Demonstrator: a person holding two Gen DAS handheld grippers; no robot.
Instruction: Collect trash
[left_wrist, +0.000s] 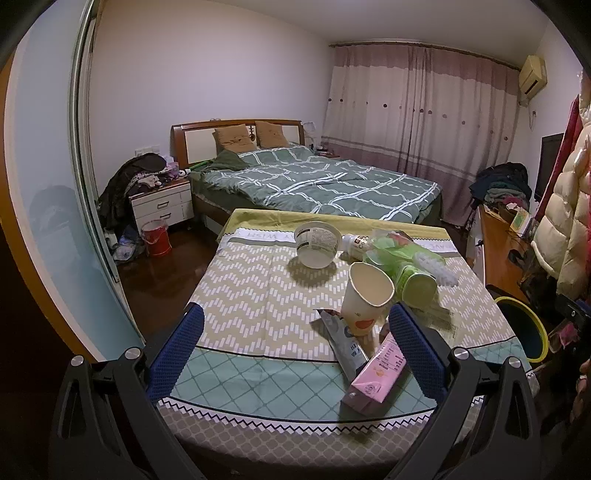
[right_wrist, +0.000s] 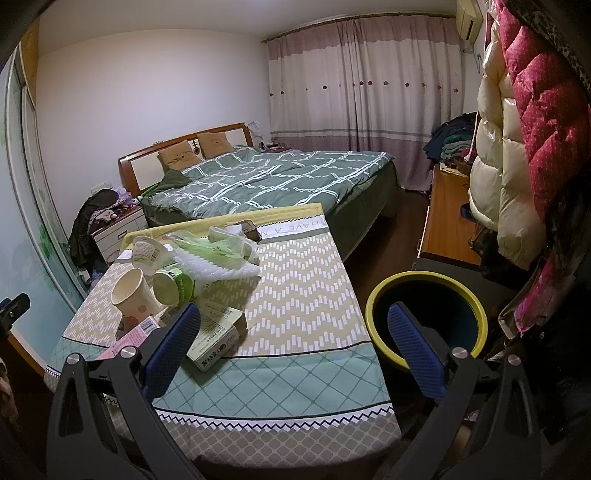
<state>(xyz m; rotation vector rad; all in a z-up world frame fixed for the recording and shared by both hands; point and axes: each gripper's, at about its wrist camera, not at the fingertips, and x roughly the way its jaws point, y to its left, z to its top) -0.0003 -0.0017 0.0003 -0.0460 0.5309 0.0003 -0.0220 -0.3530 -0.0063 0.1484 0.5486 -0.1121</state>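
Trash lies on a table with a patterned cloth (left_wrist: 258, 295): a white paper cup (left_wrist: 364, 299), a pink carton (left_wrist: 376, 373), a silvery wrapper (left_wrist: 343, 343), a white tub (left_wrist: 317, 243), a green cup on its side (left_wrist: 417, 286) and a green plastic bag (left_wrist: 395, 245). My left gripper (left_wrist: 295, 347) is open above the table's near end, with the carton and wrapper near its right finger. My right gripper (right_wrist: 293, 343) is open over the table's near right edge. A flat green box (right_wrist: 218, 336) lies by its left finger. A yellow-rimmed bin (right_wrist: 424, 317) stands on the floor beside the table.
A bed with a green quilt (left_wrist: 325, 184) stands behind the table. A nightstand piled with clothes (left_wrist: 162, 203) and a red bucket (left_wrist: 157, 238) are at left. A wooden desk (right_wrist: 447, 218) and hanging padded coats (right_wrist: 517, 147) line the right side.
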